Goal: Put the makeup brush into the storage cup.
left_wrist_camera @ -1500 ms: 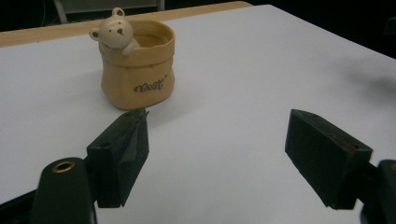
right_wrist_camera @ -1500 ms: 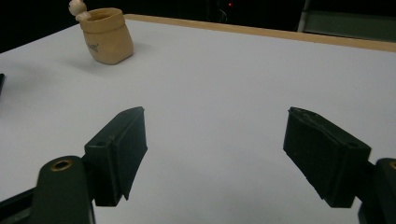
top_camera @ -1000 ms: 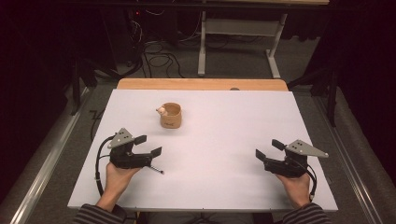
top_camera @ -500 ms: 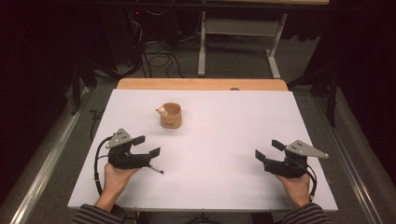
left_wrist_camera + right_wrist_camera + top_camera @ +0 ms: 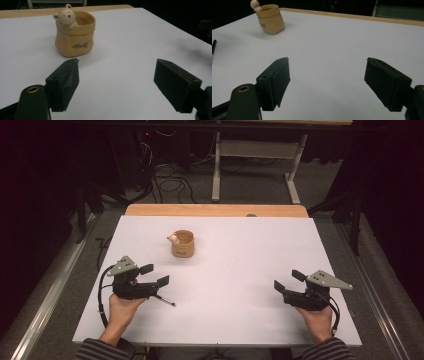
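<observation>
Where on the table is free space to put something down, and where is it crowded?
The wide white stretch between the left gripper and the right gripper is bare, as is the table right of the bear pot. The tightest spot is the near left, around the left gripper and the pen beside it.

I see a white table [image 5: 240,285] with a bare wooden strip [image 5: 215,210] along its far edge. On it stands a tan sack-shaped pot [image 5: 182,243] with a small bear figure on its rim (lettering on the front, too small for me to read). From my left gripper [image 5: 155,275] the pot sits just ahead, near the jaws and a little toward the left jaw; from my right gripper [image 5: 289,281] it lies well apart, far ahead and off to the left. A thin dark pen [image 5: 164,300] lies on the surface just beside the left gripper, under its jaws.
</observation>
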`<state>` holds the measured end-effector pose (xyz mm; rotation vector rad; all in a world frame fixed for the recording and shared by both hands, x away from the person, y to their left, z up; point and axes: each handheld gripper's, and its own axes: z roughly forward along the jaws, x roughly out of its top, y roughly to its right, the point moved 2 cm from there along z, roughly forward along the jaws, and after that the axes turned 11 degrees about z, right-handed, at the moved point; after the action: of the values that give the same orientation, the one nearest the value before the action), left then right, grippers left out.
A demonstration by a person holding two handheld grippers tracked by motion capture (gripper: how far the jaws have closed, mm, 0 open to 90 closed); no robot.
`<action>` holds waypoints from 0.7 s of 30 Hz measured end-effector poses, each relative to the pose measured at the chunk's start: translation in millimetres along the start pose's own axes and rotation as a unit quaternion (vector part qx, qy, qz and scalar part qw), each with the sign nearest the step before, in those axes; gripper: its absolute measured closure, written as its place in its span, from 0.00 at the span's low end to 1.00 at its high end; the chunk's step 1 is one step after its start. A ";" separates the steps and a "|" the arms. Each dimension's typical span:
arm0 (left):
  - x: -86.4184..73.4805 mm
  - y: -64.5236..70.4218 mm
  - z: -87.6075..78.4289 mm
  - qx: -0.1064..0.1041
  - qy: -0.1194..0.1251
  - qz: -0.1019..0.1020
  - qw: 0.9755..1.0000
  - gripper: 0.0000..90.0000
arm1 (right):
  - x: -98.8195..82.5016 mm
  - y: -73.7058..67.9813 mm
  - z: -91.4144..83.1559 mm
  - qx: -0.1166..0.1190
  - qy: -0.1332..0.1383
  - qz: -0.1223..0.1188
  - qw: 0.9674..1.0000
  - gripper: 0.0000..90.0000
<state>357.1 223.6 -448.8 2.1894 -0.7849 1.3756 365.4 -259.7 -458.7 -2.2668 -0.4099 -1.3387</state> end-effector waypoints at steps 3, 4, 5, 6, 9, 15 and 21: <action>1.8 -3.3 -3.6 0.006 0.003 0.000 1.000 0.23 | -0.2 0.0 0.5 0.000 -0.001 0.001 1.000 0.24; 1.8 -3.3 -3.6 0.006 0.003 0.000 1.000 0.23 | -0.2 0.0 0.5 0.000 -0.001 0.001 1.000 0.24; 2.2 -4.2 -4.2 0.007 0.004 -0.002 1.000 0.23 | -0.1 0.2 0.7 0.000 -0.002 0.001 1.000 0.24; 2.6 -5.0 -4.8 0.008 0.005 -0.002 1.000 0.23 | -0.1 0.3 0.7 0.000 -0.001 0.000 1.000 0.24; 5.0 -6.9 -6.9 0.012 0.006 0.001 1.000 0.23 | -0.1 0.1 0.3 0.000 -0.001 0.001 1.000 0.24; 8.9 -11.1 -8.7 0.019 0.006 0.006 1.000 0.23 | -0.2 -0.1 0.6 0.000 -0.001 0.001 1.000 0.24; 17.3 -15.9 -9.5 0.025 0.004 0.010 1.000 0.23 | -0.1 -0.1 0.3 0.000 0.000 0.001 1.000 0.24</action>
<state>367.4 237.3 -430.1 2.2189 -0.7787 1.4274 365.5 -259.5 -458.8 -2.2662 -0.4086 -1.3368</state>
